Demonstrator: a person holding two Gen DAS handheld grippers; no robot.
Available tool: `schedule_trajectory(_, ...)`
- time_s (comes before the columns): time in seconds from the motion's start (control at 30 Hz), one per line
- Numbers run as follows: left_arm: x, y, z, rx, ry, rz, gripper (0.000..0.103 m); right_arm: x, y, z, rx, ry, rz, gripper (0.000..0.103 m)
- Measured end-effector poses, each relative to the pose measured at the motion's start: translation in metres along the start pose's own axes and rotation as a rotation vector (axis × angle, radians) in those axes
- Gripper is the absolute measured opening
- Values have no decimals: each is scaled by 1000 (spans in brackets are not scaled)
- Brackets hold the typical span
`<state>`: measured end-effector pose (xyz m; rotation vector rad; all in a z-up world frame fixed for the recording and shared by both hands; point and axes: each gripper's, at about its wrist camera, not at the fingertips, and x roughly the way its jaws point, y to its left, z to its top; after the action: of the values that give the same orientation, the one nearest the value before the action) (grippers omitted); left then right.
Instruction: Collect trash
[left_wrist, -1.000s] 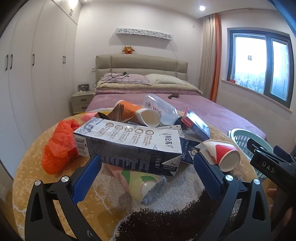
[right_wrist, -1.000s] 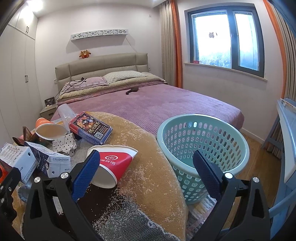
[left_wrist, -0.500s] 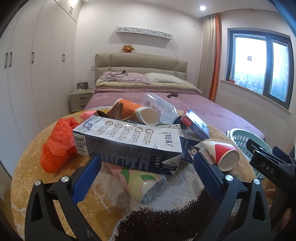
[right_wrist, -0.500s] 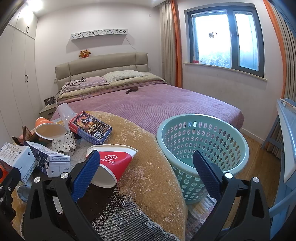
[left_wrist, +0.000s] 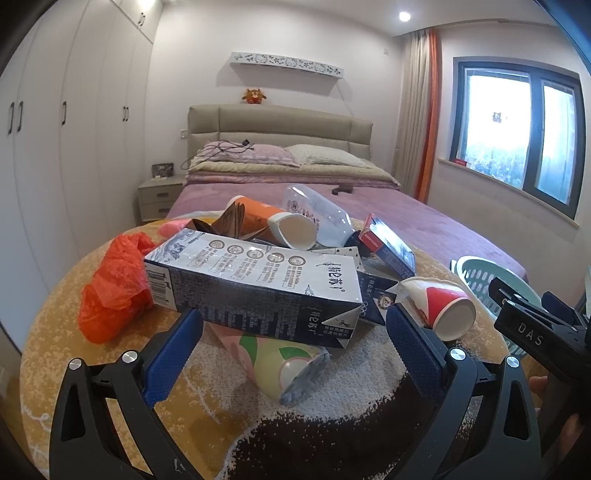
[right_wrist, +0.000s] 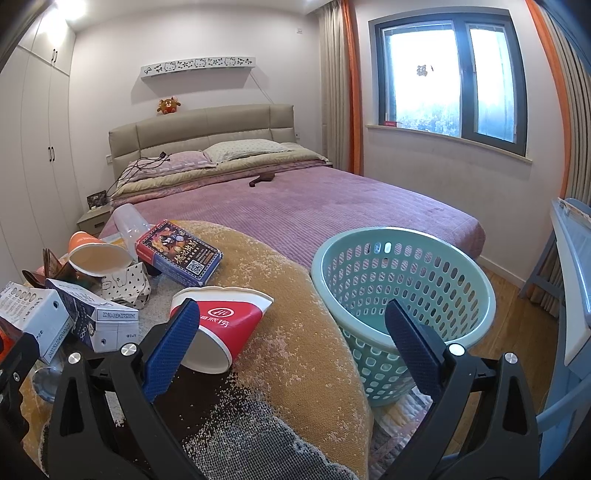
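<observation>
Inventory, my two wrist views:

- Left gripper (left_wrist: 293, 350): fingers spread wide, holding nothing. Milk carton (left_wrist: 255, 288) lies on its side just ahead, between the pads' line but not touched.
- Under carton's near edge: pastel cup (left_wrist: 288, 363), tipped, mouth toward me.
- Orange plastic bag (left_wrist: 114, 284): crumpled, touching carton's left end, near table's left edge.
- Behind carton: orange cup (left_wrist: 280, 227) on its side, clear bottle (left_wrist: 317, 218) beside it, both at far edge toward bed (right_wrist: 303, 206).
- Right gripper (right_wrist: 291, 345): fingers wide apart, empty. Left pad overlaps the red cup (right_wrist: 225, 328) in view; can't tell if touching.
- Red cup: on its side, apart from the pile, w/ open table surface to its right up to the rim.
- Card box (right_wrist: 179, 253): tilted, propped on other trash, behind red cup.
- Table (right_wrist: 295, 332): round, tan/brown cover; right edge curves just beside basket.
- Basket (right_wrist: 402, 295): green, perforated, on floor by table's right edge; nothing visible inside.
- Free room: bare near strip of table between both grippers and pile.
</observation>
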<state>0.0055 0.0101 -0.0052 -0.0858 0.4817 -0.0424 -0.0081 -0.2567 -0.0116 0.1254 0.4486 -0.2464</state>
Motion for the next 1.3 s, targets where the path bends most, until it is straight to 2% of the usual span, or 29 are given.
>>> schedule_trajectory(0.93, -2, 1, -1, -8, -11, 4, 96, 2, 2, 0, -6, 2, 4, 95)
schedule_trajectory(1.03, -9, -1, -1, -6, -12, -8, 96, 0, 2, 0, -8, -7, 24, 95)
schedule_trajectory(1.13, -10, 0, 6, -59, 35, -19, 96, 0, 3, 0, -18, -6, 40, 83)
schedule_trajectory(1.17, -8, 1, 11, -86, 58, -18, 96, 1, 4, 0, -23, -2, 43, 75)
schedule_trajectory(1.2, -4, 0, 17, -100, 84, -18, 96, 3, 5, 1, -30, 9, 54, 71)
schedule_trajectory(1.3, 15, -8, 26, -54, 164, 47, 96, 3, 4, 2, -41, 27, 74, 70)
